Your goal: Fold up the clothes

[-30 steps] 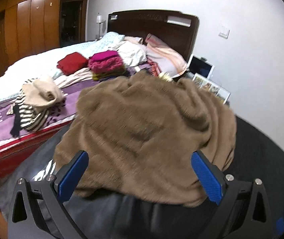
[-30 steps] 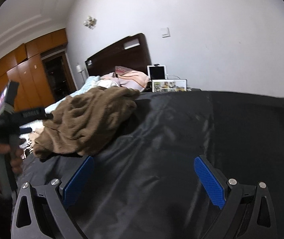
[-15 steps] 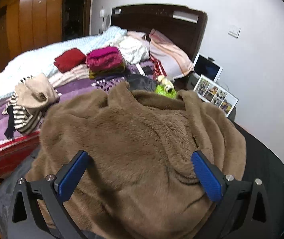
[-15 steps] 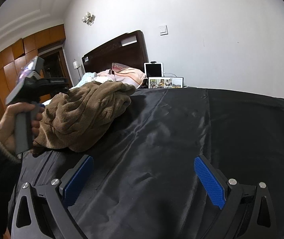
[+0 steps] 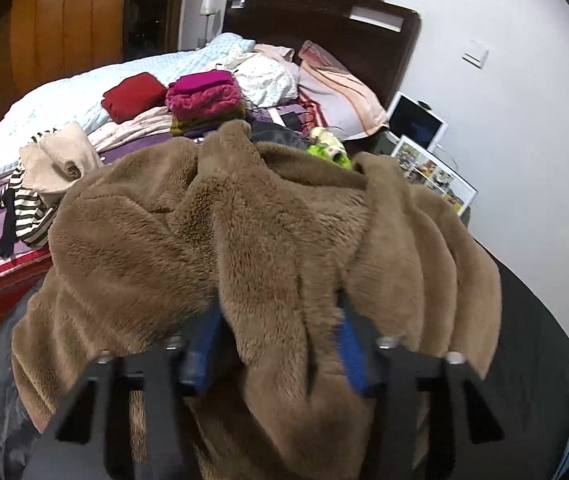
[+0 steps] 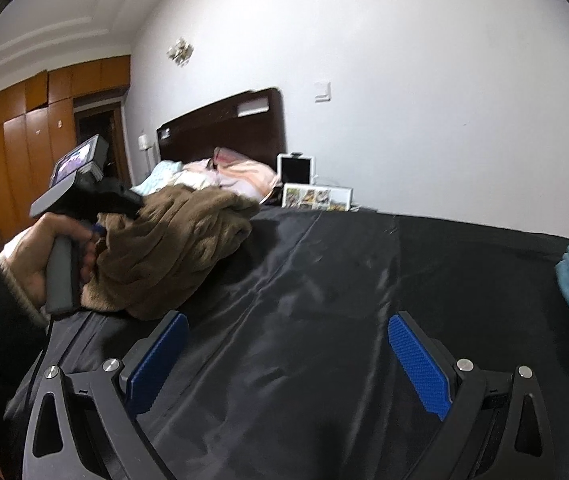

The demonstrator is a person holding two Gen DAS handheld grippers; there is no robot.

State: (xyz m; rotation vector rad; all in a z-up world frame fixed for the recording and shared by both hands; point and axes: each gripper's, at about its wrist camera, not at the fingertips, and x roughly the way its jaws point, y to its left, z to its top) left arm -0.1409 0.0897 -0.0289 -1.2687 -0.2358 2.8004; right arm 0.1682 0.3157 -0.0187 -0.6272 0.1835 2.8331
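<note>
My left gripper (image 5: 280, 340) was closing, a thick fold of the brown fleece garment (image 5: 268, 232) bunched between its blue pads. My right gripper (image 6: 288, 360) stood wide open over bare black sheet (image 6: 324, 280), the garment heaped well apart, far left.

The left wrist camera sits close over the brown fleece garment (image 5: 268, 240), tilted down, facing the bed (image 5: 64, 108) and headboard (image 5: 316, 28). The right wrist camera looks low across the black sheet (image 6: 324, 300), farther back, sharing garment, headboard and photo frame (image 6: 316, 197).
</note>
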